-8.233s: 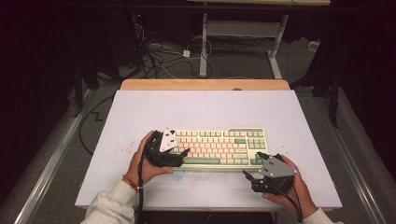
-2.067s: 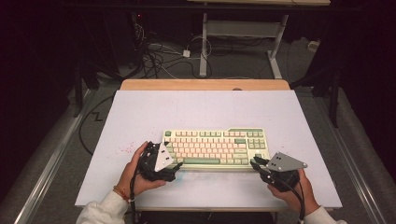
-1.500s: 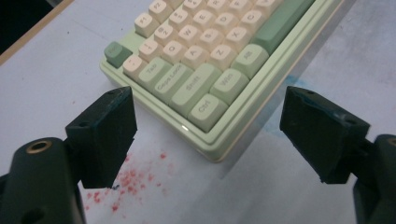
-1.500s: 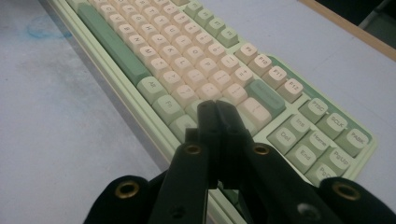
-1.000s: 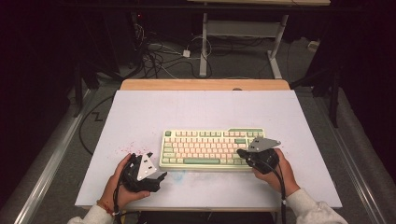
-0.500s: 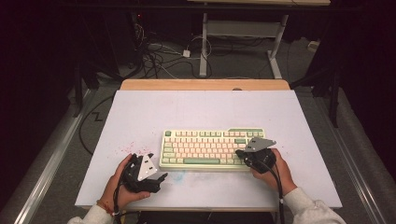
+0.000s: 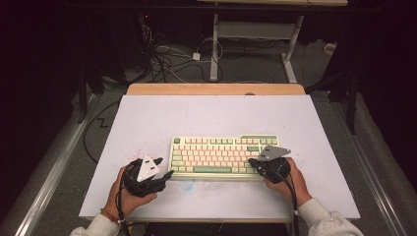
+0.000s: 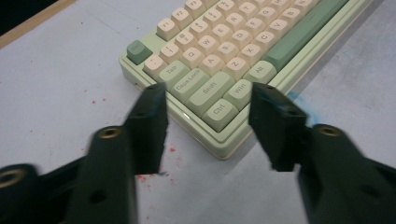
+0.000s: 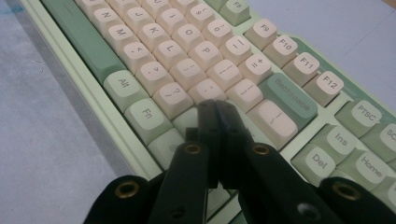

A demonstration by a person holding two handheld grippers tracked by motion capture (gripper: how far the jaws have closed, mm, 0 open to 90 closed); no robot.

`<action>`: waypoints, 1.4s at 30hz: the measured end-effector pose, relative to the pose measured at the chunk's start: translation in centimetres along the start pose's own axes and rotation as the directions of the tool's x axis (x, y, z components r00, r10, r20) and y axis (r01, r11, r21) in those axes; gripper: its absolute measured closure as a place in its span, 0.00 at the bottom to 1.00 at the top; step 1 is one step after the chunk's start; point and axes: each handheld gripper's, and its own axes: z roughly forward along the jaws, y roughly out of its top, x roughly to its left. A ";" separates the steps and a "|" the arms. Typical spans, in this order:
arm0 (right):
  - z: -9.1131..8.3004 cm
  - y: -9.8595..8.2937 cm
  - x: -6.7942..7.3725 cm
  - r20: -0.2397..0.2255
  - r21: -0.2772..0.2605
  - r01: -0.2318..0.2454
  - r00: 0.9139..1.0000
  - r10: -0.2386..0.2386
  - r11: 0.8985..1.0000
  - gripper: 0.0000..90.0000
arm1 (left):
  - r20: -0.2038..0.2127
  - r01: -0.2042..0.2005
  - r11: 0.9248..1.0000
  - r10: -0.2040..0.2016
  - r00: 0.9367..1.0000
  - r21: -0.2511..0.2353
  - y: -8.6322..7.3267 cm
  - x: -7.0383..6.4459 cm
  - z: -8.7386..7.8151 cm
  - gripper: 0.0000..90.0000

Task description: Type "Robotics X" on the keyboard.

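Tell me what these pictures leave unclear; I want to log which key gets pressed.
- Key under the right gripper: its shut jaws cover that spot on the keyboard in the right gripper view.
- Key legends: too small in the high view.
- Keyboard's right half: cut off by the edge in the left gripper view, where the left gripper stands open.

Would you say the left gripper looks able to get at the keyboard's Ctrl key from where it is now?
Probably yes. The left gripper is open with its jaws just short of the keyboard's near corner, and the Ctrl key lies right ahead with nothing between.
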 end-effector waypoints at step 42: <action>-0.1 -0.1 0.2 0.013 -0.001 0.006 1.000 -0.006 1.000 1.00 | 0.111 -0.095 0.992 0.086 0.990 0.085 6.3 0.3 4.9 0.96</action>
